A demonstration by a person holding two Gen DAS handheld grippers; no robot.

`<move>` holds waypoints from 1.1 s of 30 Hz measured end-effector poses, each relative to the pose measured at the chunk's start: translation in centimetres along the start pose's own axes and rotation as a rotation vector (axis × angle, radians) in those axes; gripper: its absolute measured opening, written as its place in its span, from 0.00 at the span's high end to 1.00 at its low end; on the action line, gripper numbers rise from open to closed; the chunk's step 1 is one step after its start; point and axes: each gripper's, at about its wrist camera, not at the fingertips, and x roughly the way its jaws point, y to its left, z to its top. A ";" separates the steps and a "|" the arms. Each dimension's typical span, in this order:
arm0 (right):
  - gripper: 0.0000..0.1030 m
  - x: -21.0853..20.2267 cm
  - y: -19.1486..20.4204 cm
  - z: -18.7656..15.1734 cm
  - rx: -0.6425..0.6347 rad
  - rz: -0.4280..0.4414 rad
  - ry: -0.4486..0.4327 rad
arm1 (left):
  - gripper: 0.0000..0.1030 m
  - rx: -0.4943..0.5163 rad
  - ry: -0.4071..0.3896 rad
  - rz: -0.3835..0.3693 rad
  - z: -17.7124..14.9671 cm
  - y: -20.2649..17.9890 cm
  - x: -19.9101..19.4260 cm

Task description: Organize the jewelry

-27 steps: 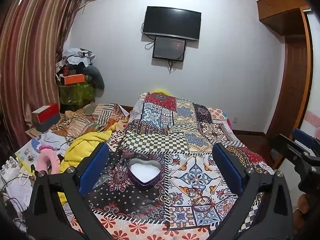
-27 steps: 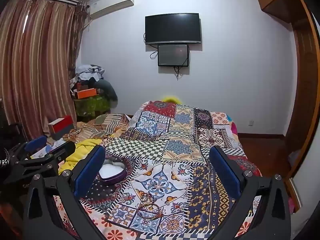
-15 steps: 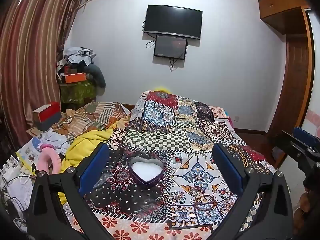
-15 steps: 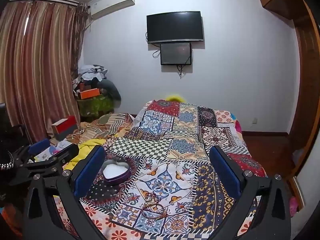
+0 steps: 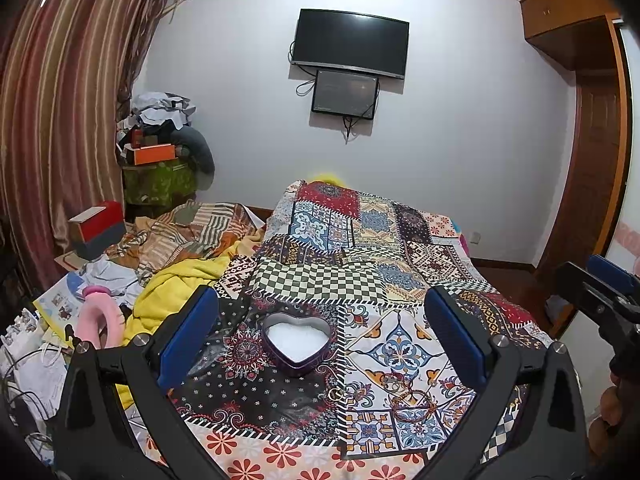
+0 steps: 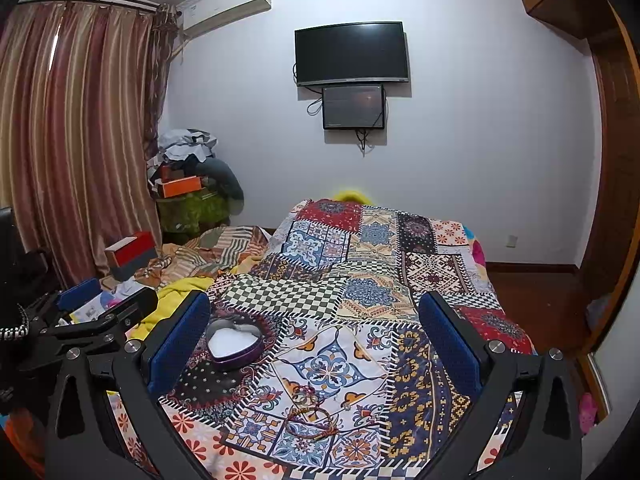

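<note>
A purple heart-shaped tin [image 5: 297, 338] with a white lining stands open on the patchwork quilt [image 5: 320, 276]. It lies between and beyond the fingers of my left gripper [image 5: 322, 336], which is open and holds nothing. Thin bracelets [image 5: 412, 405] lie on the quilt to the tin's right, with a small ring [image 5: 334, 394] near them. In the right wrist view the tin [image 6: 234, 342] sits by the left finger, and the bracelets [image 6: 308, 422] lie low between the fingers. My right gripper [image 6: 314, 342] is open and empty above the quilt.
The bed's left side holds a yellow blanket [image 5: 176, 284], striped bedding, papers and a pink object [image 5: 100, 320]. A red and grey box [image 5: 98, 228] sits near the curtains. Beyond the bed's right edge is wooden floor [image 6: 536, 292] and a door.
Both views have shifted only slightly. In the right wrist view the tin now shows a little more clear of the left finger. Both grippers stay open.
</note>
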 end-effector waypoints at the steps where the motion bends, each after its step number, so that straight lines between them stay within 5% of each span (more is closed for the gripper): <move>1: 0.00 0.0 0.0 0.0 0.002 0.001 0.001 | 0.00 0.000 0.000 0.001 0.0 0.0 0.1; 33: 0.00 -0.1 -0.2 -0.2 0.009 0.009 0.002 | 0.00 0.002 -0.012 -0.001 0.4 0.1 -0.6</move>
